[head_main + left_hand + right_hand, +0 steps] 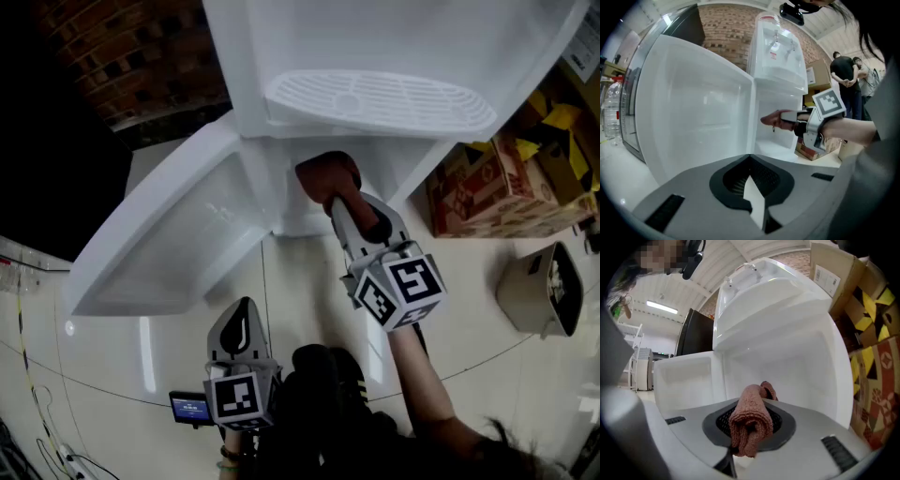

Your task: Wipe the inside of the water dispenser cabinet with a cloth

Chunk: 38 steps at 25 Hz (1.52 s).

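Your left gripper [242,323] hangs low before the open door [178,239], jaws closed together on nothing. Further right, your right gripper [345,208] reaches into the water dispenser cabinet [787,366], jaws clamped on the rolled reddish-brown cloth [326,175] at the cabinet's opening. Cardboard boxes [487,183] stand beside it.

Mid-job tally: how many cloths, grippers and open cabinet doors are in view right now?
Cloth: 1
Grippers: 2, the left gripper and the right gripper
Open cabinet door: 1
Total: 4
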{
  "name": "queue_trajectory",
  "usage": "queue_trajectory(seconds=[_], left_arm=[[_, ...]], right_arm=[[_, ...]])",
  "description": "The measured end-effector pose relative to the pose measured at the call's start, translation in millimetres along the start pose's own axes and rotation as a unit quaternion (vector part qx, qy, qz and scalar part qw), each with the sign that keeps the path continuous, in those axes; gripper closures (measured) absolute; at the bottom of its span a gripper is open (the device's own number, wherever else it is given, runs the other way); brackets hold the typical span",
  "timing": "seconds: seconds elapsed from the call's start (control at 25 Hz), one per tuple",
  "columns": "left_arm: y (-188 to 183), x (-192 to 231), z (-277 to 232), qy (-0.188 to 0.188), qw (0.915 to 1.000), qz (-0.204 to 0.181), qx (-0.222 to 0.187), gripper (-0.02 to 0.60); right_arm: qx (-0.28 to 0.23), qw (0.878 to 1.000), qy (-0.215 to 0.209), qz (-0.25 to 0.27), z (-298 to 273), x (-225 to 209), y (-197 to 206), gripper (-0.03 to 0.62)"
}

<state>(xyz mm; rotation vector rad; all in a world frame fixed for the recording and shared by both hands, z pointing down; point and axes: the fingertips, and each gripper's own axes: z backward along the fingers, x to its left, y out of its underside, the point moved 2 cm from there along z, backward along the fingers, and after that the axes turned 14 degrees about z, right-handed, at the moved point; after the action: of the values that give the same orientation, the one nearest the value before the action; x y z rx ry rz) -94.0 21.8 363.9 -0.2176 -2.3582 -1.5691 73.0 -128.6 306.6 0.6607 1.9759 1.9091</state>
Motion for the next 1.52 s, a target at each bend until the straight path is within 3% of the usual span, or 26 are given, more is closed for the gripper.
queue_trajectory(seconds=[0.24,0.48,0.6,0.88,1.08,1.24,1.36,1.52], left_arm=[[-2.9,9.9,-2.5,-0.007,1.0000,0.002,0.004,0.577],[-5.6,9.4,-6.4,-0.005,1.0000,0.000,0.007,0.577],[-5.1,7.4,-5.1,-0.002,1.0000,-0.002,0.008,0.577],[-8.0,9.2,-1.5,-0.005,1.0000,-0.001,0.005,0.577],[-5.9,7.9,-1.7,-0.004,1.0000,0.000,0.008,0.577],[-5.9,9.8,-2.3,-0.003,1.0000,0.000,0.008,0.577],[-5.2,12.0,-1.2,-0.005,0.9999,0.003,0.010,0.577],[-4.6,12.6,-0.9,-0.004,0.9999,0.003,0.011,0.577]], right_arm=[[-0.060,0.997,0.000,0.046,-47.8,-21.7,-74.5,0.520],[-0.079,0.995,-0.041,0.036,-63.5,-5.4,-66.0,0.520],[-0.059,0.995,-0.061,0.049,-72.6,6.7,-43.5,0.519],[0.045,0.995,-0.079,0.035,-76.8,18.1,50.7,0.519],[0.119,0.987,-0.106,0.028,-77.4,29.9,112.4,0.519],[0.144,0.982,-0.115,0.030,-76.9,34.2,134.0,0.519],[0.125,0.986,-0.104,0.043,-78.6,25.1,115.1,0.520],[0.041,0.997,-0.060,0.040,-83.9,-7.0,46.9,0.520]])
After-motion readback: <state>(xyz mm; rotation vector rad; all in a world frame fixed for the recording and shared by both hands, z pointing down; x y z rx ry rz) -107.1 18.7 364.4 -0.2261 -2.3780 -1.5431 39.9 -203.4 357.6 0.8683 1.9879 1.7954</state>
